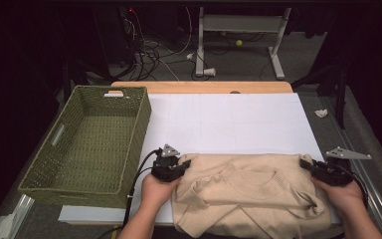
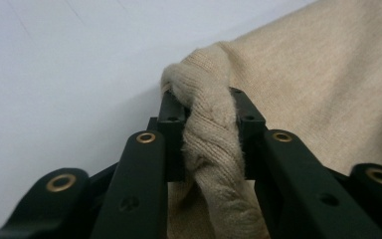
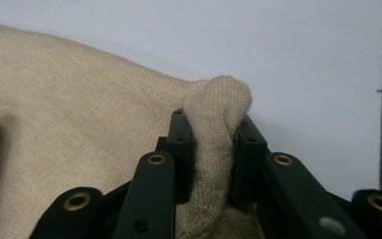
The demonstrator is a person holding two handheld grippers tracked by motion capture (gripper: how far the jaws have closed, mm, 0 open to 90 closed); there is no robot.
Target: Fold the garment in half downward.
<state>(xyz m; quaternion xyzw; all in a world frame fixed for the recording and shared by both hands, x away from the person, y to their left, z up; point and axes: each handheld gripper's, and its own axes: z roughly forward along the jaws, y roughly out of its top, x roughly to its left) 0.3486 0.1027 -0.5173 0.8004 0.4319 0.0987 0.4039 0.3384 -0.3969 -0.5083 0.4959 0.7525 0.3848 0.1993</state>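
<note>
Basket (image 1: 54, 172) sits left of the sweater (image 1: 251, 191), nothing in it. Left gripper (image 1: 185, 163) and right gripper (image 1: 306, 164) each pinch a bunched sweater corner.

I see the sweater (image 1: 248, 191) as soft beige knit cloth, fuzzy and matt, with fine ribbing where its edge bunches between the matt black plastic-looking jaws of my left gripper (image 2: 206, 117) and my right gripper (image 3: 214, 144), whose links carry small shiny brass-coloured rivets. Under the sweater lies a smooth, matt white sheet (image 1: 229, 124) like paper, and beyond the sheet's far edge I see the bench (image 1: 204, 87) in pale, smooth wood. Left of the sweater, the basket (image 1: 54, 191) is rough woven olive-green fibre.
</note>
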